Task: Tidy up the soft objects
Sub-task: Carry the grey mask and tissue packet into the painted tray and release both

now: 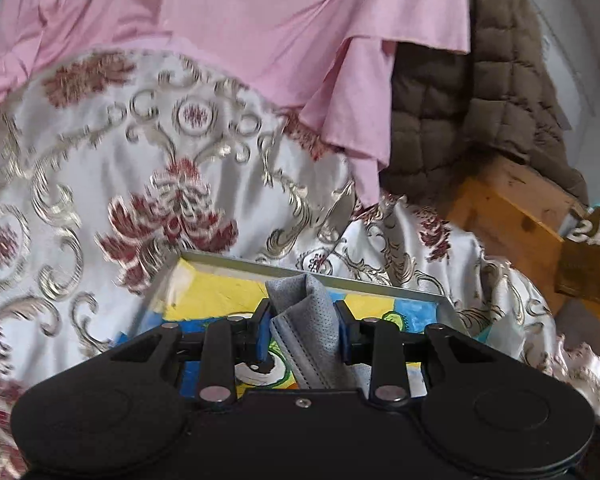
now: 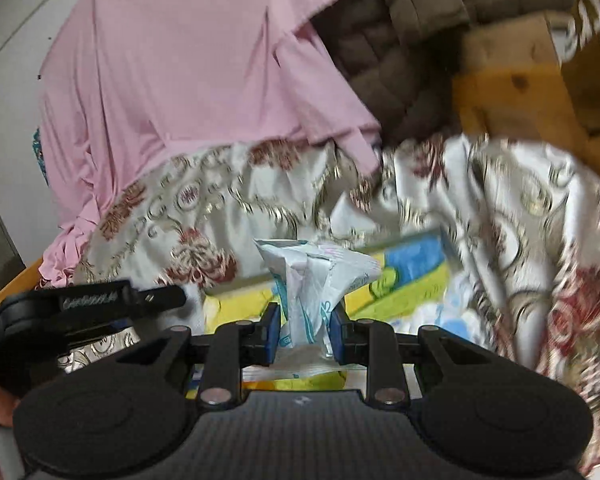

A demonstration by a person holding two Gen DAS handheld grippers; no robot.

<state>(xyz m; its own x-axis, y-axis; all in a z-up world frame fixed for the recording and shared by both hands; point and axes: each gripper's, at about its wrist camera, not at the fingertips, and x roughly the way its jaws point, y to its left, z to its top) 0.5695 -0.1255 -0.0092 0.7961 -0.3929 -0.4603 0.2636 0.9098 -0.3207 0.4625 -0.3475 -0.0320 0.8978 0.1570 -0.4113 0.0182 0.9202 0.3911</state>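
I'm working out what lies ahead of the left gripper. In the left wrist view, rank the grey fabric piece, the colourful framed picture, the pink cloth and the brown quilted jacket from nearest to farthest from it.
1. Grey fabric piece: clamped between the left gripper pads.
2. Colourful framed picture: just below and ahead.
3. Pink cloth: beyond the patterned bedspread, upper centre.
4. Brown quilted jacket: upper right, behind the pink cloth's edge.

Both wrist cameras look forward and slightly down, close above a floral bedspread [image 1: 80, 184]; both views share the pink sheet [image 2: 172, 80], brown quilted jacket [image 1: 460, 120] and colourful framed painting [image 1: 212, 292].
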